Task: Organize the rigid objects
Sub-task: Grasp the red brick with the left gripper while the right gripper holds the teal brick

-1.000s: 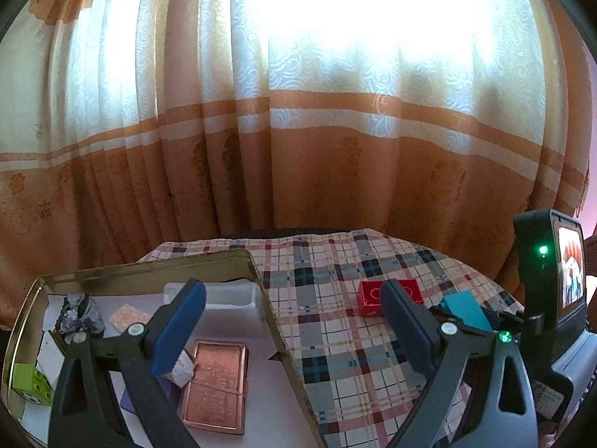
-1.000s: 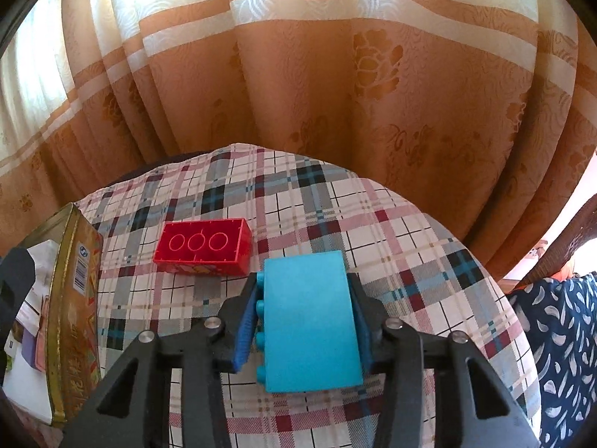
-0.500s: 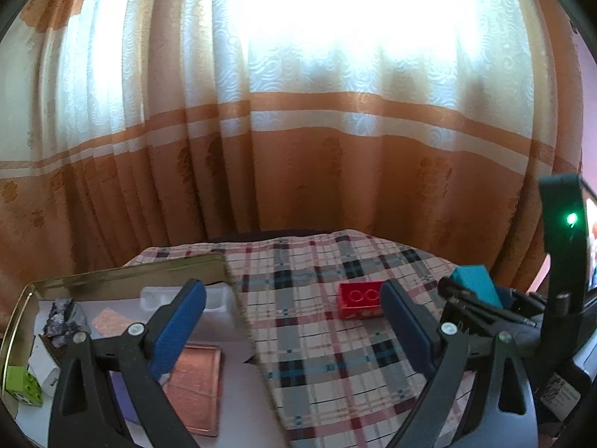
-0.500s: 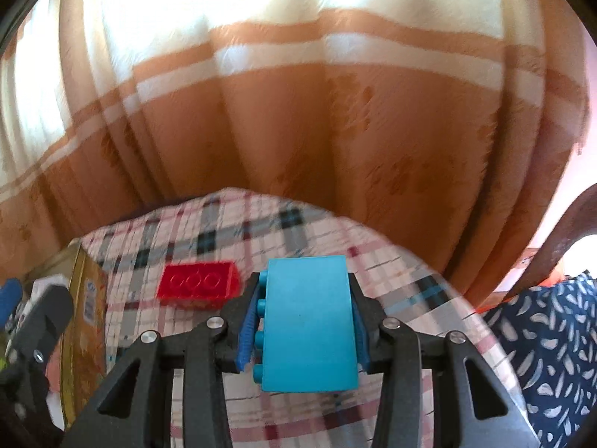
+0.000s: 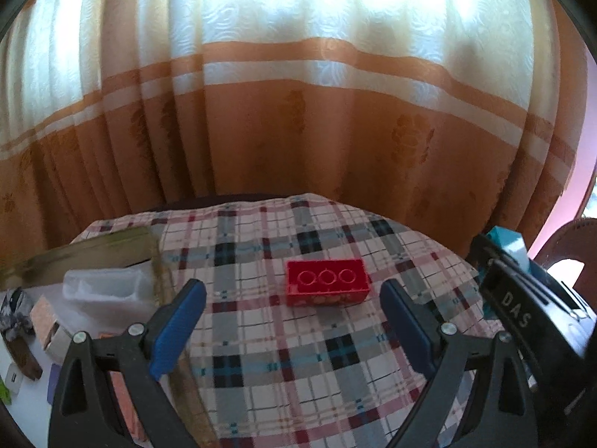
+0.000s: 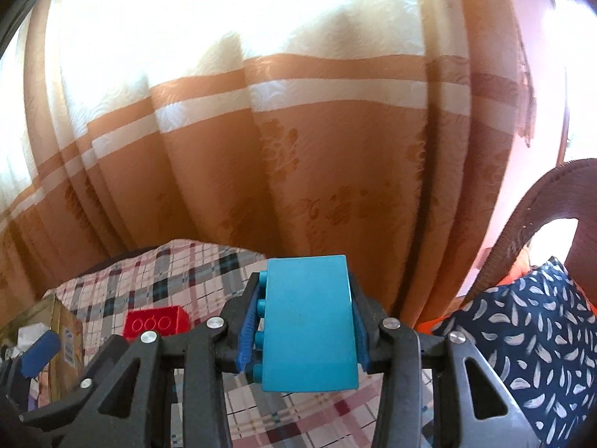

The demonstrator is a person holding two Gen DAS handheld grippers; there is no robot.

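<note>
Right tool [image 6: 306,332], gripping the turquoise plastic building brick [image 6: 309,321], is rising off the desk [image 5: 298,354]; left tool [image 5: 294,324], spread wide and empty, is swinging from the gold tin box [image 5: 93,252] toward the red plastic building brick [image 5: 327,282].

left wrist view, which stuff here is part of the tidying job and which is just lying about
Job:
- red brick, loose on the tablecloth
- teal brick, held in the right tool
- gold tin, partly filled
- left tool, open, empty

Lying about:
- plaid tablecloth
- curtain
- patterned cushion

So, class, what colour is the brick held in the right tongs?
Turquoise brick; clearest in the right wrist view.
</note>
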